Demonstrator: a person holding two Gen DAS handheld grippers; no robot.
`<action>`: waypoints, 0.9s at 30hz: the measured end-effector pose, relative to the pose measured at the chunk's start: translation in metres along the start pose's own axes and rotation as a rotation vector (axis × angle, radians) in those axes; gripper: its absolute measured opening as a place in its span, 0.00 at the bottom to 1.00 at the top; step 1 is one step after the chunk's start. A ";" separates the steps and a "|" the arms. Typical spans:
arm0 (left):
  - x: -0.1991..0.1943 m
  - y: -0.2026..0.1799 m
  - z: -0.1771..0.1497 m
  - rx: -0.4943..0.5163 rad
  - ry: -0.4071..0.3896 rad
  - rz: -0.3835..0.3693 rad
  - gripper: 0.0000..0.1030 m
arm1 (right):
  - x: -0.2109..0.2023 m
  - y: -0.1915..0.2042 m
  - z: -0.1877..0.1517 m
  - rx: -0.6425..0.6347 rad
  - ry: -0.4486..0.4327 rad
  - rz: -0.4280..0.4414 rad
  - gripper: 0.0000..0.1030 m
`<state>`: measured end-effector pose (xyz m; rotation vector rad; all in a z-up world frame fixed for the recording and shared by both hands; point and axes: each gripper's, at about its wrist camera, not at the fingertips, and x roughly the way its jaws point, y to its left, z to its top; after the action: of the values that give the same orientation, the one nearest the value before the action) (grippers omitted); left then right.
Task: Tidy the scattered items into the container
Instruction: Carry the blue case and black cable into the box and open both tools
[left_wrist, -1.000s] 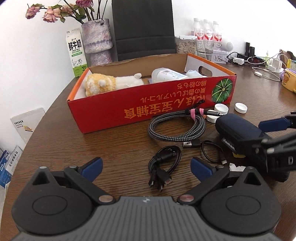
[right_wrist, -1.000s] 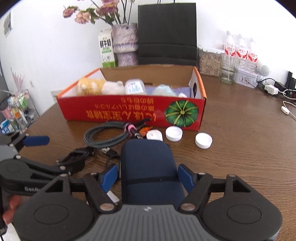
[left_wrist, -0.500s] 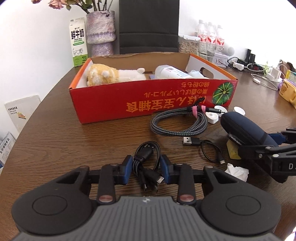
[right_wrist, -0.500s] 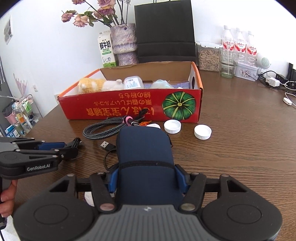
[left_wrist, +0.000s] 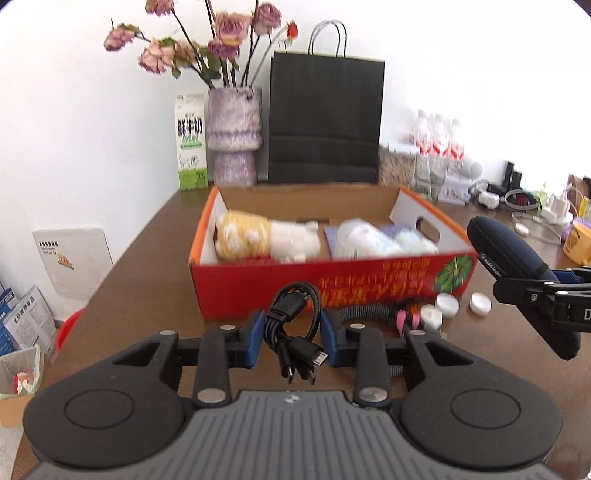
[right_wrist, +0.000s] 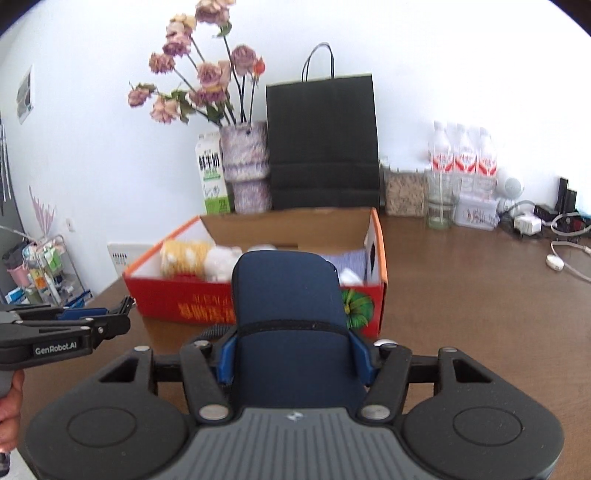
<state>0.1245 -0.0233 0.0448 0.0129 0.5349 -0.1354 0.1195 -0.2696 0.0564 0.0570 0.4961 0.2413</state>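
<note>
Lifted cable bundle between jaws

box on counter | plush toy in box, left end | bag behind box | vase left of bag | caps before box, right

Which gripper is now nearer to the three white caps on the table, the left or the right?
The right. The right gripper, holding the blue case, hangs just beside the white caps; the left gripper, holding the black cable, is farther away.
</note>
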 end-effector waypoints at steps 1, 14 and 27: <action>0.001 -0.002 0.005 -0.004 -0.018 0.002 0.32 | 0.003 0.002 0.008 -0.002 -0.026 -0.001 0.57; 0.059 -0.025 0.082 -0.120 -0.232 0.079 0.32 | 0.091 0.008 0.085 0.041 -0.242 -0.063 0.57; 0.148 -0.018 0.072 -0.149 -0.186 0.154 0.32 | 0.164 -0.006 0.058 0.023 -0.150 -0.122 0.57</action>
<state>0.2846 -0.0631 0.0321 -0.1025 0.3552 0.0534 0.2886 -0.2358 0.0303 0.0660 0.3513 0.1107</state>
